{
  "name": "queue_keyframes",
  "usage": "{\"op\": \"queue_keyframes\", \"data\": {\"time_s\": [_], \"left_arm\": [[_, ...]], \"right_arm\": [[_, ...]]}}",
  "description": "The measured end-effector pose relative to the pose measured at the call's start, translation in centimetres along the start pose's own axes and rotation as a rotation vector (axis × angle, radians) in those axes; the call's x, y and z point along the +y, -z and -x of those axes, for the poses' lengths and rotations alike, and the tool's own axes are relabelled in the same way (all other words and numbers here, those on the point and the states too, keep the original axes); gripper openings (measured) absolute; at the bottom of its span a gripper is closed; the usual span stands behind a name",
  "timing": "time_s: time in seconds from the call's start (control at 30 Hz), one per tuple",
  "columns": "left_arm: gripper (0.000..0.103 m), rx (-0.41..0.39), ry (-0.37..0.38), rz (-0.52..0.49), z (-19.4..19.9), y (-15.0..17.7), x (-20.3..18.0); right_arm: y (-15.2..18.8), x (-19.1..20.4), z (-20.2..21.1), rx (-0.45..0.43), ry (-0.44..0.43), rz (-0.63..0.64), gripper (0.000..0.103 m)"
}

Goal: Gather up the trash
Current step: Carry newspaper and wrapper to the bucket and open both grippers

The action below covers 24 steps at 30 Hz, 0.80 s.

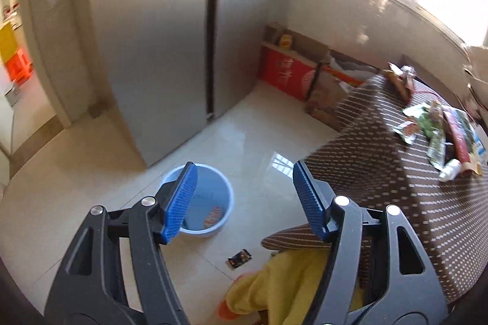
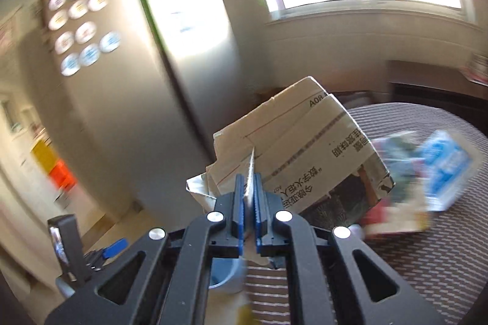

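Observation:
My left gripper hangs open over the tiled floor, nothing between its blue pads. Below it stands a light blue bin with a small wrapper inside. A dark wrapper lies on the floor beside the bin. Several wrappers and a small bottle lie on the brown dotted tablecloth. In the right wrist view my right gripper is shut on the torn edge of a crumpled cardboard piece held above the table. More packets lie blurred behind it. The bin shows under the fingers.
A tall silver fridge stands behind the bin. Red and brown cartons sit against the wall under the window. A yellow cloth lies over a seat at the table's near edge. A doorway opens at the left.

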<state>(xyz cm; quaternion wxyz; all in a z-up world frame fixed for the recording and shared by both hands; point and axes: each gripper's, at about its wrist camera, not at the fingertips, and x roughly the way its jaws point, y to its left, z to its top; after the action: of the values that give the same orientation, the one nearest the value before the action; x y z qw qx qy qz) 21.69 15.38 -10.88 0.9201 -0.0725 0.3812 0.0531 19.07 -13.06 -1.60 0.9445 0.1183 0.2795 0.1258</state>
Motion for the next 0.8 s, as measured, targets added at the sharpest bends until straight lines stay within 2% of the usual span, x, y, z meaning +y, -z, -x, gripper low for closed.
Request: {"op": "queue_keyframes", "data": {"time_s": [0.2,0.3,0.37,0.4,0.43,0.47,0.5,0.53,0.7,0.8], "left_arm": [[0.065,0.024,-0.083,0.075,-0.7,0.4,5.1],[0.065,0.040,-0.125,0.103,-1.0,0.8,7.4],[0.065,0.049,-0.158,0.124,-1.1,1.1,9.0],[0.066,0.052,-0.170,0.132,-1.1,1.1,9.5],[0.066,0.056,-0.184,0.143,-1.1,1.2,10.2],[0.066,0.060,-0.192,0.150,-1.1,1.2,10.5],[0.066,0.063,-0.203,0.158,-1.1,1.2,11.0],[0.066,0.063,-0.210,0.162,-0.9,1.2,11.4],[0.068,0.055,-0.227,0.146,-0.6,1.0,11.4],[0.068,0.051,-0.217,0.136,-0.4,0.8,10.1]], "right_arm": [[1.7,7.8,-7.4,0.190,-0.171,0.083,0.006],[3.3,11.1,-11.5,0.293,-0.213,0.129,0.006],[4.1,13.0,-13.8,0.338,-0.231,0.157,0.010],[4.7,14.1,-15.2,0.360,-0.246,0.174,0.018],[5.1,14.7,-16.2,0.379,-0.256,0.184,0.033],[5.6,15.2,-17.3,0.405,-0.258,0.182,0.042],[6.0,15.3,-18.1,0.420,-0.250,0.169,0.061],[6.3,15.4,-18.5,0.422,-0.240,0.160,0.070],[6.9,15.2,-19.0,0.430,-0.211,0.149,0.070],[6.8,13.8,-17.6,0.416,-0.194,0.148,0.070]]}}
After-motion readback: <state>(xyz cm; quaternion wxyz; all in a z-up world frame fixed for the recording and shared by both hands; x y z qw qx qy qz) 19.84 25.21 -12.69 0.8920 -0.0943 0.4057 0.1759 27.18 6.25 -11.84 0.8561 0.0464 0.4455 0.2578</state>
